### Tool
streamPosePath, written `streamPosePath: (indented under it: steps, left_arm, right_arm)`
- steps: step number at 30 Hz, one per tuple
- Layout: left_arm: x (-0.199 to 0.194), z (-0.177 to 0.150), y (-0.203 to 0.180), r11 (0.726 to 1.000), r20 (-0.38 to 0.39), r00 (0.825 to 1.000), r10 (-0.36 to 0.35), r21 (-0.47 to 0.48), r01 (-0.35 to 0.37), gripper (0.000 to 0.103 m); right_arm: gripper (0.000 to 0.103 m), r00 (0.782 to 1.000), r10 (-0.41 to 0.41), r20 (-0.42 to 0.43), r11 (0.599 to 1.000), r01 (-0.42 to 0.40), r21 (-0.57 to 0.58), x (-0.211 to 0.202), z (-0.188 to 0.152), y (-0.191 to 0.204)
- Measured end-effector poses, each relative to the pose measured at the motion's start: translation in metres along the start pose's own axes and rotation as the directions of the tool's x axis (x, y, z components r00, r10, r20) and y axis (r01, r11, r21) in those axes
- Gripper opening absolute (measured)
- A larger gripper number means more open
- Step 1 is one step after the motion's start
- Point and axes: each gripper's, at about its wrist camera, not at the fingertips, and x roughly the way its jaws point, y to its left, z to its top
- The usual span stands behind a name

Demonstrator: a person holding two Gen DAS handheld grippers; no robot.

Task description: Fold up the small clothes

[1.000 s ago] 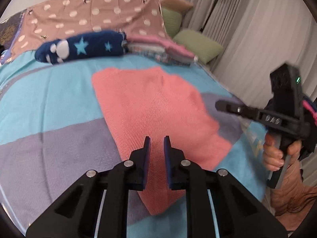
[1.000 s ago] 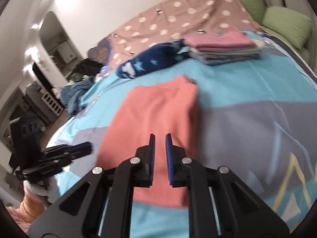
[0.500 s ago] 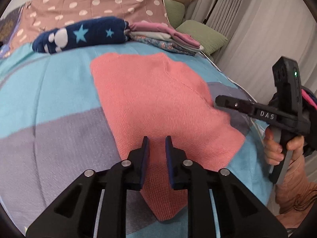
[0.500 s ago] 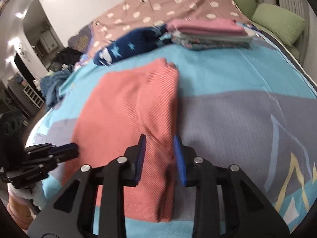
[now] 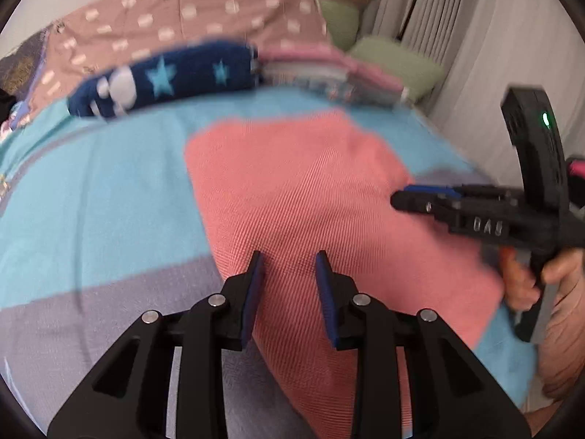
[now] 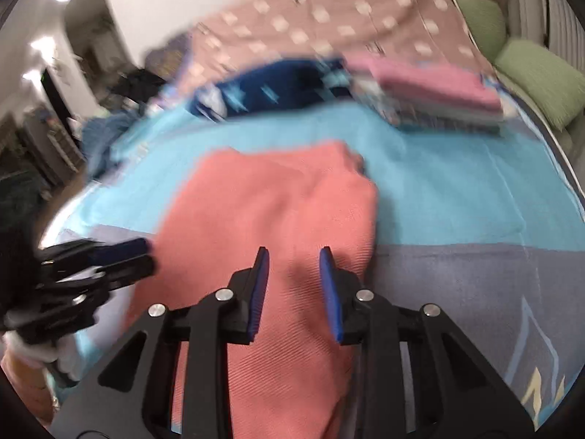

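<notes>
A salmon-pink knit garment (image 5: 307,197) lies flat on the bed, folded lengthwise; it also shows in the right wrist view (image 6: 278,219). My left gripper (image 5: 289,261) is open and empty, low over the garment's near left part. My right gripper (image 6: 294,259) is open and empty over the garment's near right part. In the left wrist view the right gripper (image 5: 406,197) reaches over the garment's right edge. In the right wrist view the left gripper (image 6: 144,256) sits at its left edge.
The bed cover (image 5: 91,190) is turquoise and grey. At the far side lie a navy star-patterned bundle (image 5: 164,77), a stack of folded clothes (image 6: 438,95), a dotted brown blanket (image 5: 182,11) and green pillows (image 6: 541,77). Curtains hang on the right.
Both grippers have opened wider, the left from nearly shut. The right gripper has moved further in over the garment's right side. Both views are motion-blurred.
</notes>
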Motion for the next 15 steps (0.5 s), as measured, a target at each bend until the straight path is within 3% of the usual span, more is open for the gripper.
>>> streamPosePath:
  steps: [5,9,12,15]
  left_arm:
    - [-0.011,-0.002,-0.003,1.000,0.027,1.000,0.001,0.017,-0.002,0.035]
    - [-0.023,-0.003,0.002,1.000,0.041,0.999,-0.018,-0.021,0.019,0.050]
    - [-0.031,-0.007,0.008,0.999,0.049,0.999,-0.005,-0.040,0.007,0.051]
    - [-0.033,-0.008,0.016,0.997,0.049,0.999,-0.015,-0.075,0.019,0.053]
  right_arm:
    - [0.031,0.998,-0.001,0.062,1.000,0.002,-0.014,-0.015,-0.006,0.003]
    - [0.035,0.993,-0.050,0.107,0.998,0.053,-0.030,-0.036,-0.009,0.003]
    - [0.036,0.985,-0.104,0.135,0.992,0.113,-0.059,-0.050,-0.012,0.005]
    - [0.039,0.984,-0.103,0.147,0.991,0.115,-0.073,-0.057,-0.015,0.008]
